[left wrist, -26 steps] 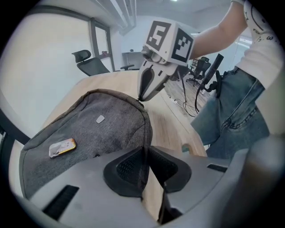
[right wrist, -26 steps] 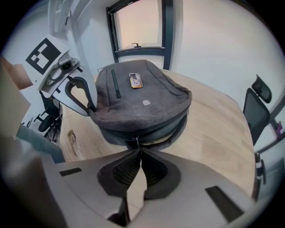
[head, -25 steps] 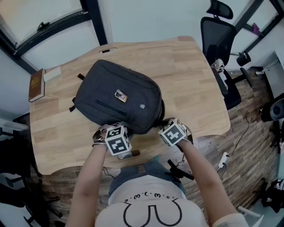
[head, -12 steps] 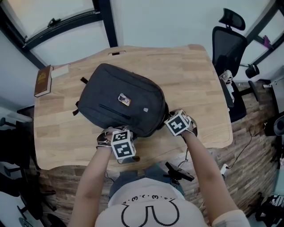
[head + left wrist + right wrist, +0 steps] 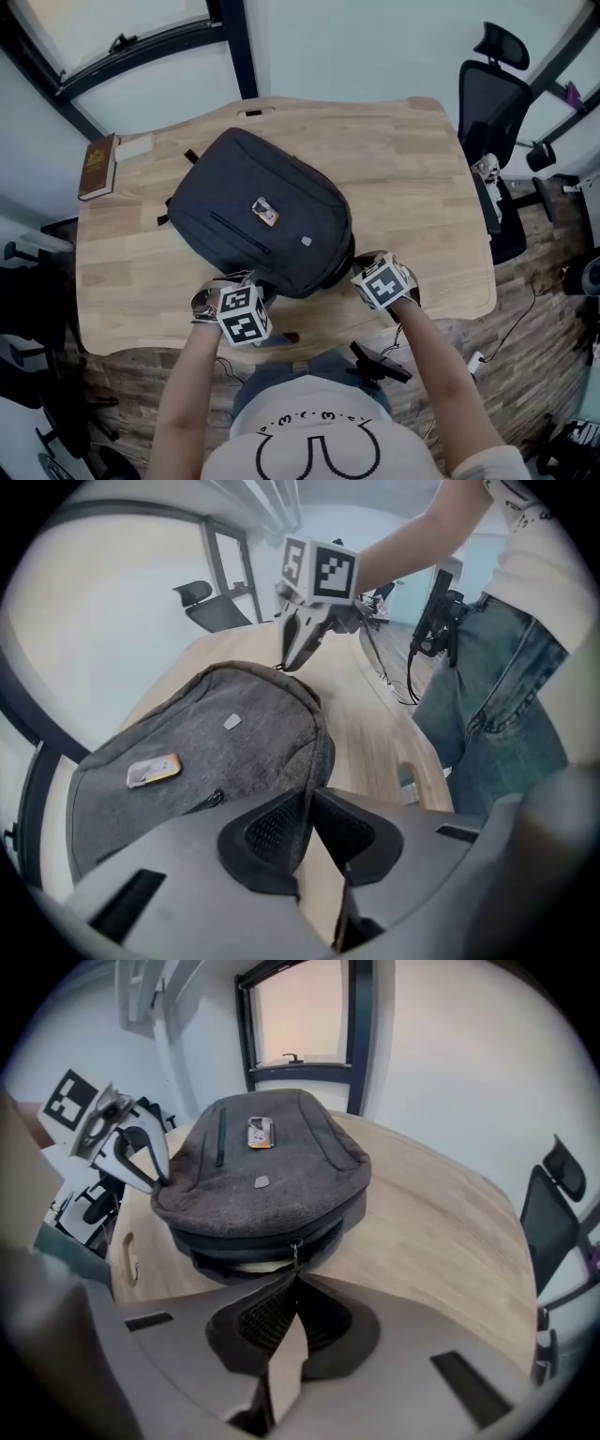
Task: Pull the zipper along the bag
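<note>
A dark grey backpack (image 5: pixel 258 220) lies flat on a wooden table (image 5: pixel 412 169), with a handheld gripper at each near corner.

The left gripper (image 5: pixel 309 799) has its jaws pinched on the fabric at the backpack's near edge, likely to anchor it so it cannot slide. The right gripper (image 5: pixel 293 1283) has its jaws pressed together on the small metal zipper pull (image 5: pixel 294 1252) at the front rim, where the seam looks slightly parted. That grip seems set to draw the pull along the seam.
</note>
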`<state>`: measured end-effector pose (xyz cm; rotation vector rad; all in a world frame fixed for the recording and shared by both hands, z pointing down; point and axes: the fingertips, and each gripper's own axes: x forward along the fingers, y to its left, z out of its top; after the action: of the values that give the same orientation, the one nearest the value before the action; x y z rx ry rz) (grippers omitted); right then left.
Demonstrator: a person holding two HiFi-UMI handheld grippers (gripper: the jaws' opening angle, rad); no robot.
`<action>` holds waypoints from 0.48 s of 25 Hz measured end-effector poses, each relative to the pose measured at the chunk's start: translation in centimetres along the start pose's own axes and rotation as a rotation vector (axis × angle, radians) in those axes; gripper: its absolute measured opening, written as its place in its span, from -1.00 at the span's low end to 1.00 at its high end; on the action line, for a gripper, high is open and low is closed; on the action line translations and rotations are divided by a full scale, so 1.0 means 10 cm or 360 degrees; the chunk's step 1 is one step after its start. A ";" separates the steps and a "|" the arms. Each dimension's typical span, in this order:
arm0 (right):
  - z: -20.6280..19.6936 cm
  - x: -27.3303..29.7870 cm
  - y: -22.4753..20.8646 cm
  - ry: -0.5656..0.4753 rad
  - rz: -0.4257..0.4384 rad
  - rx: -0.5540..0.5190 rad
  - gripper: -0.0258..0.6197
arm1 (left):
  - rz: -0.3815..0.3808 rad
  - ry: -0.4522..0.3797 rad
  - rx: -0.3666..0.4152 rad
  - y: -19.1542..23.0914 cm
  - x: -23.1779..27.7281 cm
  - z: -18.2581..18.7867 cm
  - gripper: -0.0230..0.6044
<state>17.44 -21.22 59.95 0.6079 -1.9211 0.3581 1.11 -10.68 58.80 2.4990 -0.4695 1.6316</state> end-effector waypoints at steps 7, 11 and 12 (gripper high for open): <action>0.18 0.03 0.88 -0.0075 0.0353 -0.0108 -0.76 | 0.0220 0.0190 -0.0262 0.39 -0.31 -0.83 -0.64; 0.40 0.17 1.22 -0.0126 0.0383 -0.0214 -0.76 | 0.0385 0.0349 -0.0266 0.52 -0.49 -1.17 -0.59; 0.44 0.20 1.26 -0.0135 0.0382 -0.0224 -0.75 | 0.0373 0.0367 -0.0264 0.50 -0.53 -1.20 -0.54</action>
<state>6.36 -13.49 60.30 0.3044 -2.0867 0.3488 -12.88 -11.16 58.55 2.1710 -0.8548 1.8485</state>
